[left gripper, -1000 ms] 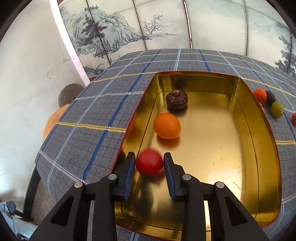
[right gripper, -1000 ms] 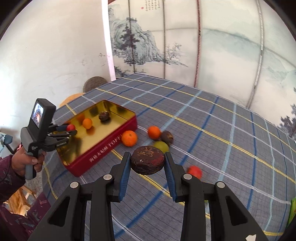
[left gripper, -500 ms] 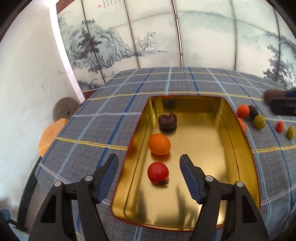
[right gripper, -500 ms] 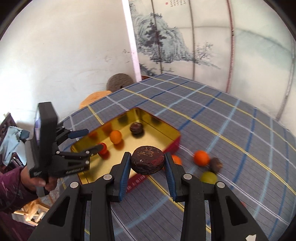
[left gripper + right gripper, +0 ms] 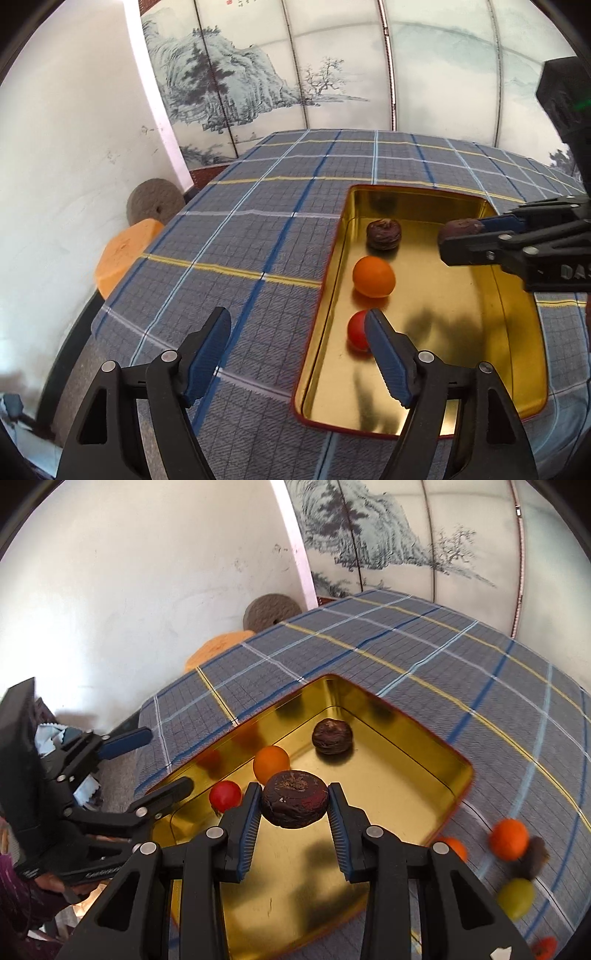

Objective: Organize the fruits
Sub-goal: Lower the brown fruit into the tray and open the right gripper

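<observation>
A gold tin (image 5: 517, 332) (image 5: 406, 794) on the plaid cloth holds a dark brown fruit (image 5: 383, 234) (image 5: 331, 736), an orange (image 5: 373, 277) (image 5: 270, 762) and a red fruit (image 5: 356, 334) (image 5: 224, 795). My left gripper (image 5: 297, 319) (image 5: 147, 764) hangs over the tin's left rim. Its jaws are opening, with only cloth between them. One finger partly covers the red fruit. My right gripper (image 5: 293, 790) (image 5: 461, 236) is shut on another dark brown fruit (image 5: 294, 804) (image 5: 460, 227) above the tin.
Loose on the cloth to the right of the tin lie two oranges (image 5: 508, 839), a dark fruit (image 5: 535, 856), a green fruit (image 5: 516, 897) and a small red one (image 5: 543, 947). A stone disc (image 5: 155, 201) and an orange cushion (image 5: 122, 254) sit past the table's left edge.
The left jaws let go of the red fruit, spread wide and drew back to the tin's left rim. The right gripper carried its dark fruit from the loose fruits to above the tin.
</observation>
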`<control>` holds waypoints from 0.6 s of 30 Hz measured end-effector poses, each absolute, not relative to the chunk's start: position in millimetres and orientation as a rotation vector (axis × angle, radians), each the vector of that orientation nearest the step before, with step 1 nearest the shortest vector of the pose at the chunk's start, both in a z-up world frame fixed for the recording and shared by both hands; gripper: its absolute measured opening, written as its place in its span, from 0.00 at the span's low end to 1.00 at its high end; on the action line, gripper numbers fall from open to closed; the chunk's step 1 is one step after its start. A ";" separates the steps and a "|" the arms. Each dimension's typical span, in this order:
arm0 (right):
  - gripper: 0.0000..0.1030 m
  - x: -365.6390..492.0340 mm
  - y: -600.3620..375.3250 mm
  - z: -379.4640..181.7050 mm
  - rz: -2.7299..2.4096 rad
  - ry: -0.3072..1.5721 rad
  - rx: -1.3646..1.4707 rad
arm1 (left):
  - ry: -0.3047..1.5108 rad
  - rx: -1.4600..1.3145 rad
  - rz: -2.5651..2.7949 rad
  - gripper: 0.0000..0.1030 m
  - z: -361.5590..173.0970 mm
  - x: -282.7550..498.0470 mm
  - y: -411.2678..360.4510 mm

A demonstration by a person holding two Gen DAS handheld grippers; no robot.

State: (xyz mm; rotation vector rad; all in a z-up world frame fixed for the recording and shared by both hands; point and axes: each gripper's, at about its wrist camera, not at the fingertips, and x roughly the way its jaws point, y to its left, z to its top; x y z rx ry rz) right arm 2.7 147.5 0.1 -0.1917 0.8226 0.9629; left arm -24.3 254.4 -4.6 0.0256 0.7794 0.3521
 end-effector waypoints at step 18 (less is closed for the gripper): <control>0.60 6.9 134.1 32.6 0.966 0.699 -0.048 | 0.797 0.013 0.359 0.75 -5.2 -33.0 255.7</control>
